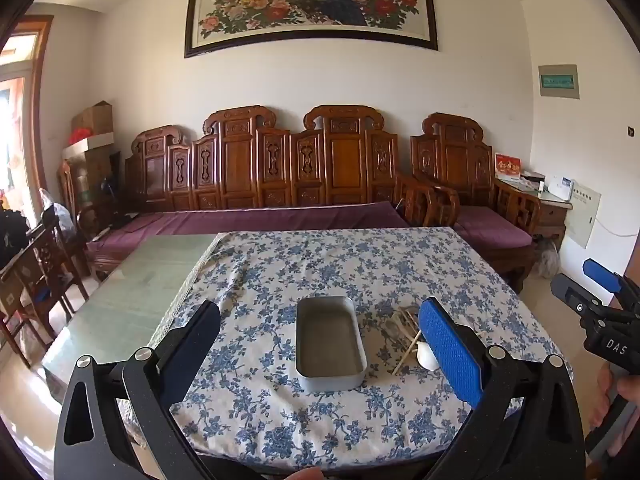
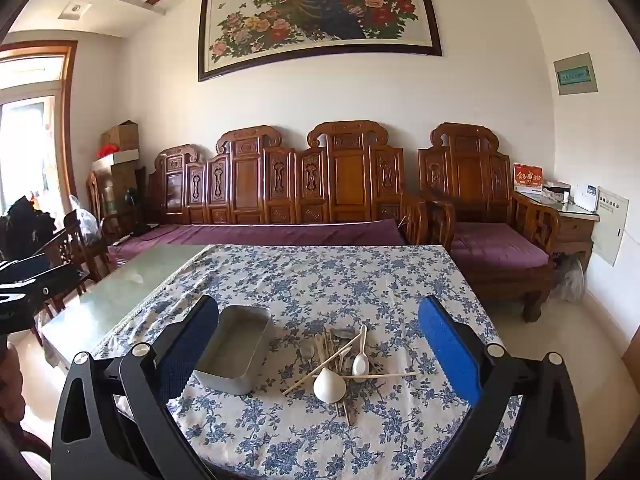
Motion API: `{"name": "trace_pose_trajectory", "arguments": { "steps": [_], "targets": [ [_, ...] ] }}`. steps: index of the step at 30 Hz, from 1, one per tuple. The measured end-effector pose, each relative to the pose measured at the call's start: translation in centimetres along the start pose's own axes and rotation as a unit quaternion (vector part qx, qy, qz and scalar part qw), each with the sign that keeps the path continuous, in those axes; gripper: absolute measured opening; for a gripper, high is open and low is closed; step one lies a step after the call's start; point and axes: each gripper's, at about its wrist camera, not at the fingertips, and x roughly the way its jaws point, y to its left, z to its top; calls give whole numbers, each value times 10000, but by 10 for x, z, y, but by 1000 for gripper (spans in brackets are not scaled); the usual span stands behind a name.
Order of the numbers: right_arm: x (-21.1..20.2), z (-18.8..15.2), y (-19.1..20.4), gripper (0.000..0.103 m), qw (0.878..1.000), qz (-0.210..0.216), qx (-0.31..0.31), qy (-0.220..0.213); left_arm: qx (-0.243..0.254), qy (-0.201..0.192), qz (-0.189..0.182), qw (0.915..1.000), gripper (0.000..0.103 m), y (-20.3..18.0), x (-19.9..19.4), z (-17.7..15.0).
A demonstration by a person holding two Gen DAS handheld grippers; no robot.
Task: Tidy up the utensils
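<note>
An empty grey metal tin (image 1: 330, 344) (image 2: 234, 354) lies on the blue-flowered tablecloth (image 1: 320, 264) (image 2: 320, 276). Right of it is a heap of utensils (image 2: 340, 364) (image 1: 404, 330): white spoons, wooden chopsticks and metal pieces. In the left wrist view the blue pad hides part of the heap. My left gripper (image 1: 326, 344) hovers open above the near table edge, framing the tin. My right gripper (image 2: 320, 356) is open too, with the heap between its wide fingers but well below them. Neither holds anything. The right gripper (image 1: 600, 312) also shows at the right edge of the left wrist view.
Bare glass tabletop (image 1: 132, 280) (image 2: 120, 292) extends left of the cloth. A carved wooden sofa (image 1: 280, 184) with purple cushions stands behind the table, an armchair (image 2: 492, 216) at right, dining chairs (image 1: 36, 280) at left. A hand (image 1: 616, 392) grips the right tool.
</note>
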Motion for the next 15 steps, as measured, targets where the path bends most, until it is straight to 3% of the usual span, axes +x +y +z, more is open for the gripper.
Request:
{"name": "trace_pose_trajectory", "arguments": {
  "steps": [15],
  "targets": [
    [-1,4,2,100,10000,11,-8,-22,-17,-35,19,10000,96,-1,0,0]
  ]
}}
